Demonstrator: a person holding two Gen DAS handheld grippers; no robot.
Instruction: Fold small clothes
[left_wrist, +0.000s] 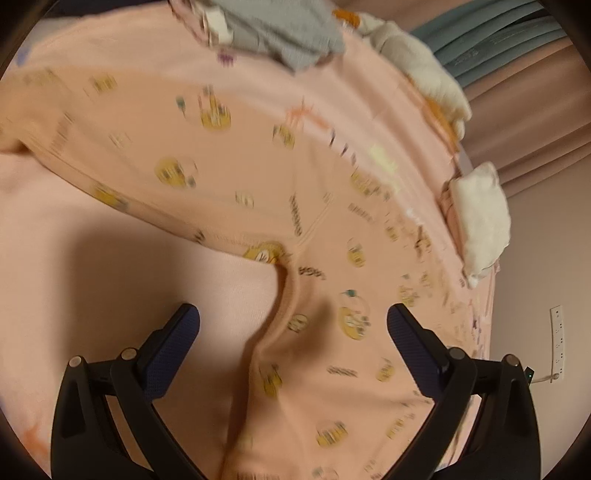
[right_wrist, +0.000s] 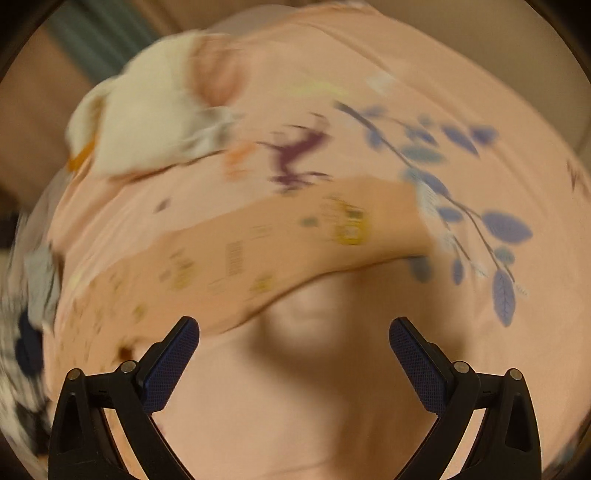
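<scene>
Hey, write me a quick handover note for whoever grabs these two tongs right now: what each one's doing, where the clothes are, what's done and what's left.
Left tongs: open, holding nothing, poised over the peach printed garment near its crotch seam.
Right tongs: open, holding nothing, over bare pink bedsheet, just short of one garment leg.
The garment lies spread flat on the bed, no fold made yet.
A grey garment and white items sit along the far edge; whether those are folded is unclear.
Left: grip the peach garment and fold it; frames are motion-blurred.
</scene>
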